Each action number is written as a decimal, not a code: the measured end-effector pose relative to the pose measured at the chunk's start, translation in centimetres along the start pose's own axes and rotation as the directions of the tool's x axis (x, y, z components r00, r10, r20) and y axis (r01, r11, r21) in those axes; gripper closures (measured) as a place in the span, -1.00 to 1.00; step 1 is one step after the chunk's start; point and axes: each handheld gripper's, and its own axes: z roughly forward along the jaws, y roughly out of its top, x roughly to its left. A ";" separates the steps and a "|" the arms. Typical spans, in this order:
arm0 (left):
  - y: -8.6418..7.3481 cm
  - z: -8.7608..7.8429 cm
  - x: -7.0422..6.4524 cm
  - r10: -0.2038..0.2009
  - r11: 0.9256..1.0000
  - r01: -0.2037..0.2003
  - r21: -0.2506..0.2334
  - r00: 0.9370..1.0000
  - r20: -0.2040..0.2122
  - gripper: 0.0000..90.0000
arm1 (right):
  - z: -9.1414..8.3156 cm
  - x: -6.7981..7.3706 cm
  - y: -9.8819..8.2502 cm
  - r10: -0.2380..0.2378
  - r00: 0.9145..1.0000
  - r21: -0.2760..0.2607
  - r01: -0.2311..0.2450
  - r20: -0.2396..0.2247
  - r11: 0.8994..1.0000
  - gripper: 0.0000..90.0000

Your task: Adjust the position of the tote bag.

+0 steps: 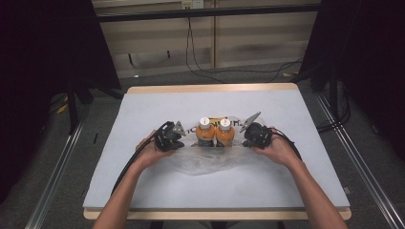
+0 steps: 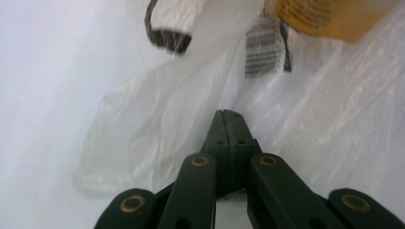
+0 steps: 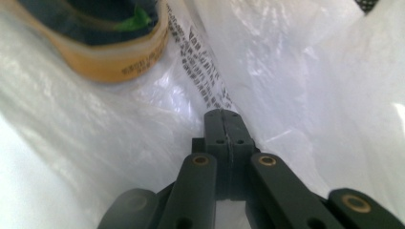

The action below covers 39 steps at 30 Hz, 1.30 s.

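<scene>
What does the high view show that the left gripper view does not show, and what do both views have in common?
High view alone: two orange bottles with white caps standing side by side, the right gripper, both forearms, and the whole pale grey table top.

Left gripper view alone: the left gripper close up, its black jaws pressed together on a fold of the bag, and a barcode label.

Shared: the thin clear plastic bag, the pale table surface, and orange bottle labelling.

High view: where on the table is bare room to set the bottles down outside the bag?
Free: the white table top behind the two orange bottles, up to the far wooden edge, plus both side margins and the near strip. Crowded: the middle, where both bottles, the plastic bag, left gripper and right gripper cluster.
</scene>
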 end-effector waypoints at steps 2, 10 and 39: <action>0.1 -0.1 0.1 0.012 1.000 -0.012 0.019 1.000 0.000 1.00 | -0.1 0.1 -0.3 0.010 1.000 0.000 -0.010 -0.003 1.000 1.00; -0.3 -0.4 0.0 0.016 0.999 -0.016 0.031 1.000 -0.009 1.00 | -0.5 -0.2 -0.5 -0.032 0.999 0.056 0.031 0.024 0.998 1.00; -4.1 -2.9 -0.4 0.017 0.997 -0.019 0.075 1.000 0.017 1.00 | -2.3 -2.3 -3.8 0.007 0.999 0.108 -0.011 0.038 0.994 1.00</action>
